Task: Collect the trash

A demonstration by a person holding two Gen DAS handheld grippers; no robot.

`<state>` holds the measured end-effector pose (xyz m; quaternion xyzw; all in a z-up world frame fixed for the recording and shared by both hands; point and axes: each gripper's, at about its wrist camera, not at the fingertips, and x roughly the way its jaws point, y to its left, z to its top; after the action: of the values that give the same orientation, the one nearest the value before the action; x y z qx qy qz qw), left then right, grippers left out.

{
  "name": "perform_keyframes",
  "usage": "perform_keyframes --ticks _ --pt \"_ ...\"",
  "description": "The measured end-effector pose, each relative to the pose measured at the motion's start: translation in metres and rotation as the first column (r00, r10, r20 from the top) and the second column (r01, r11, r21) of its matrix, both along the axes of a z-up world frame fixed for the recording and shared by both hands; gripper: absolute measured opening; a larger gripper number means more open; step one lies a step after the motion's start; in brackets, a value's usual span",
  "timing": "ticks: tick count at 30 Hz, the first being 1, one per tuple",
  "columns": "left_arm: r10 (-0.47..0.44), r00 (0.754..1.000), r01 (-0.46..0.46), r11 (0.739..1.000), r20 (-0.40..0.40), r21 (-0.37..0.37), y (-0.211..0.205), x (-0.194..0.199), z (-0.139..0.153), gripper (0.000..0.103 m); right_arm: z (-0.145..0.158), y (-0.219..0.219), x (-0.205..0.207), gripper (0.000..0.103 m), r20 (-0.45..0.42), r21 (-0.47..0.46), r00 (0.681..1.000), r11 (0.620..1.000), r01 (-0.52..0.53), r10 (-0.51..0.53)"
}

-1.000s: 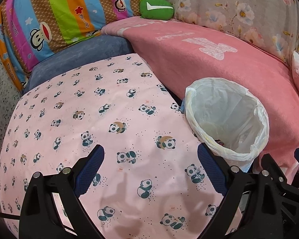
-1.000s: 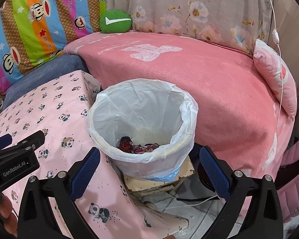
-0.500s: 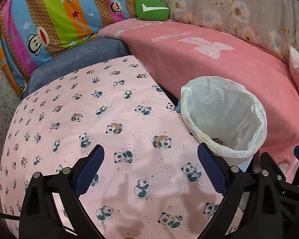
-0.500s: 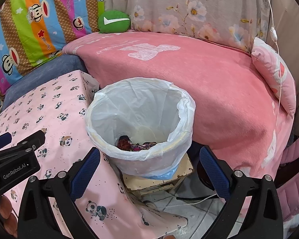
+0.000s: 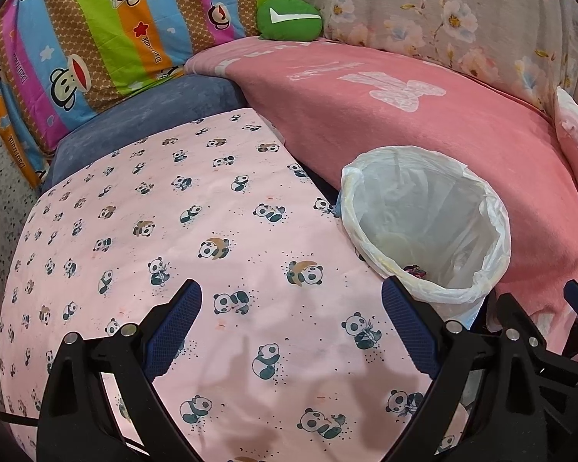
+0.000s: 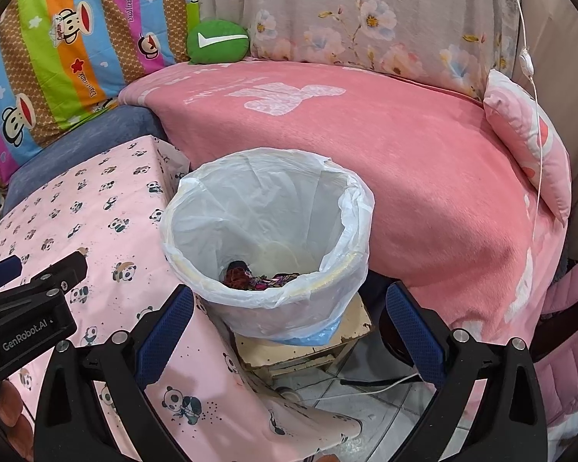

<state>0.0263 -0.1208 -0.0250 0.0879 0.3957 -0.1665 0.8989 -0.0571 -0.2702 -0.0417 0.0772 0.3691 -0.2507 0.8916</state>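
A bin lined with a white plastic bag [image 6: 273, 238] [image 5: 424, 227] stands on a small worn stool beside the table. Dark red and mixed-colour trash [image 6: 250, 275] [image 5: 414, 269] lies at its bottom. My right gripper [image 6: 289, 308] is open and empty, hanging just in front of the bin's near rim. Over the panda-print tablecloth [image 5: 173, 211] my left gripper [image 5: 291, 308] is open too, holding nothing, with the bin to its right. The left gripper's body [image 6: 27, 308] shows at the left edge of the right wrist view.
A sofa under a pink blanket [image 6: 366, 134] curves behind the bin, with a green cushion [image 5: 289, 19], a striped monkey-print cover [image 5: 96, 38] and a pink pillow [image 6: 528, 142]. A white cable [image 6: 366, 389] lies on the tiled floor below the stool [image 6: 308, 346].
Both views have drifted slightly; the bin and sofa sit a little lower and nearer the centre in the left wrist view. Both grippers stay open and empty.
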Motion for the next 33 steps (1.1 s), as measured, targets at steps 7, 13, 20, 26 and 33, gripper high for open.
perform_keyframes --ticks 7,13,20,26,33 --pt "-0.001 1.000 0.001 1.000 0.000 -0.001 -0.0002 -0.0004 0.0000 0.090 -0.0008 -0.0007 -0.0009 0.097 0.002 0.005 1.000 1.000 0.003 -0.003" --pt "-0.002 1.000 0.002 1.000 -0.001 0.000 -0.0010 -0.0007 0.0001 0.090 -0.0011 -0.0006 -0.0013 0.097 0.002 0.005 1.000 1.000 0.004 -0.004" --pt "-0.005 1.000 0.005 1.000 -0.005 -0.002 -0.0024 -0.0010 -0.0004 0.090 -0.0011 -0.0009 -0.0011 0.097 0.002 0.005 1.000 1.000 0.004 -0.004" --pt "-0.009 1.000 0.009 1.000 0.001 0.003 -0.0032 -0.0007 -0.0008 0.090 -0.0011 -0.0014 -0.0013 0.097 0.003 0.006 1.000 1.000 0.003 -0.003" --pt "-0.016 1.000 0.016 1.000 -0.013 -0.009 -0.0022 0.0013 -0.0022 0.090 0.0000 -0.0024 -0.0034 0.097 0.006 0.006 1.000 1.000 0.012 -0.012"
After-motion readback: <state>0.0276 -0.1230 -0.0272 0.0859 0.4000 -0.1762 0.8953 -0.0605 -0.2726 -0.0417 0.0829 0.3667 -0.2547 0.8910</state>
